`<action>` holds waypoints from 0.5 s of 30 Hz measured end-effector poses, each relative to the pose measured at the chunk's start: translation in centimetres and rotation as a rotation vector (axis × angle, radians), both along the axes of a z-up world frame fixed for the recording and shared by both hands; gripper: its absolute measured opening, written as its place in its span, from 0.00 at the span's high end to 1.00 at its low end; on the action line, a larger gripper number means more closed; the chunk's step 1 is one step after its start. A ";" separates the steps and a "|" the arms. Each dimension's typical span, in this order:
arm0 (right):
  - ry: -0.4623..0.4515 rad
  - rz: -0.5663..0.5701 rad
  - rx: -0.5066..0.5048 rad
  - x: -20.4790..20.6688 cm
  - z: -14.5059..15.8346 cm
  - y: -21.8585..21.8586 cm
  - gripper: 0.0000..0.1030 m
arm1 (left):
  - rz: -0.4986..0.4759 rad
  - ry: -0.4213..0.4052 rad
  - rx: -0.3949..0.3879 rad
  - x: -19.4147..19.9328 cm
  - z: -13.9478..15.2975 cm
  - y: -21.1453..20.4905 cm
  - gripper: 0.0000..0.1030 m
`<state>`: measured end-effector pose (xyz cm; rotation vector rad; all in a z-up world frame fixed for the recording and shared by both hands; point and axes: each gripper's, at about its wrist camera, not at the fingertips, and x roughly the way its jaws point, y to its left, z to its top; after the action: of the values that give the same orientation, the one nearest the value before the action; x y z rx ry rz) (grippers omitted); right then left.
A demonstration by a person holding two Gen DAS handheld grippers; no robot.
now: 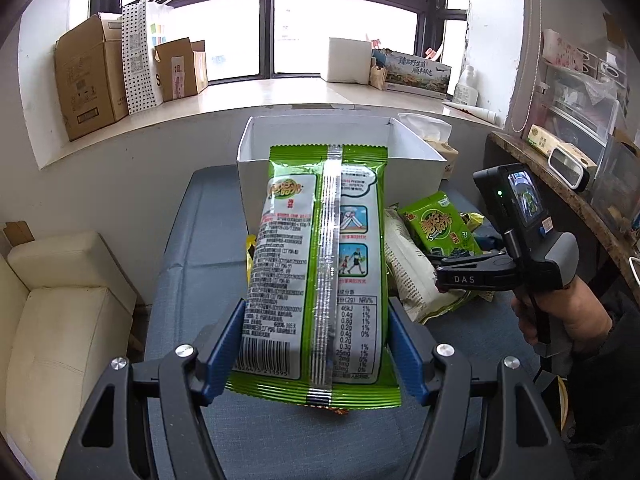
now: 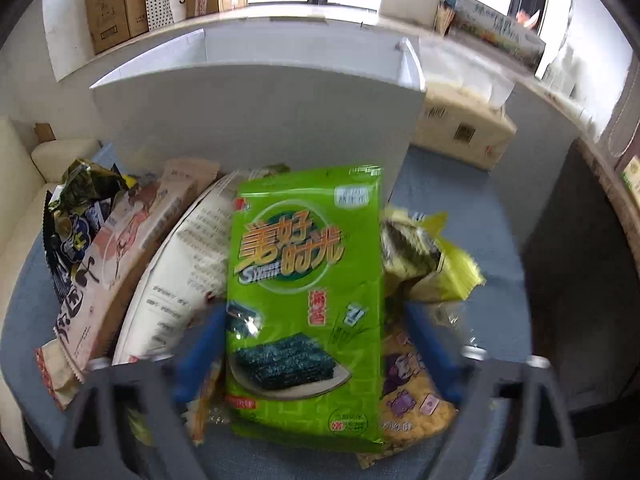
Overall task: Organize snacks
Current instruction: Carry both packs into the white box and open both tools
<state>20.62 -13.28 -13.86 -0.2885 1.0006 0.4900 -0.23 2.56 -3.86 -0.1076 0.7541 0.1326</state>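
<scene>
Bright window and a sill of cardboard boxes (image 1: 90,76) behind; blue-grey worktop (image 1: 188,280) below, cream sofa (image 1: 60,312) off its left edge. Left hand-held gripper (image 1: 316,344) pinching a green seaweed packet (image 1: 320,264), back side up, aimed at the white box (image 1: 256,148) at the far edge. Right hand-held gripper (image 2: 316,356) spread either side of a second green packet (image 2: 304,300) atop the snack pile (image 2: 160,248) (blurred, contact unclear). Best carried level over the box rim, released only once inside.

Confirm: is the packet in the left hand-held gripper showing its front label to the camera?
No, the green seaweed packet shows its back: seam, barcode and nutrition table face the left wrist camera.
</scene>
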 end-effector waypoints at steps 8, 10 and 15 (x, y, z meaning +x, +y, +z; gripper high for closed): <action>-0.014 -0.036 0.093 -2.3 2.3 -1.6 0.34 | -0.004 0.000 -0.003 0.5 -0.1 -0.2 0.29; -0.017 -0.035 0.128 -3.2 3.5 -2.3 0.34 | -0.005 -0.005 -0.010 0.6 0.1 -0.1 0.29; -0.009 -0.019 0.206 -4.0 6.4 -2.8 0.34 | -0.010 -0.029 -0.021 1.7 1.4 0.4 0.29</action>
<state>16.65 -16.11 -7.48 -0.0965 0.9353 0.5695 1.46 2.95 -2.47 -0.1251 0.7275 0.1135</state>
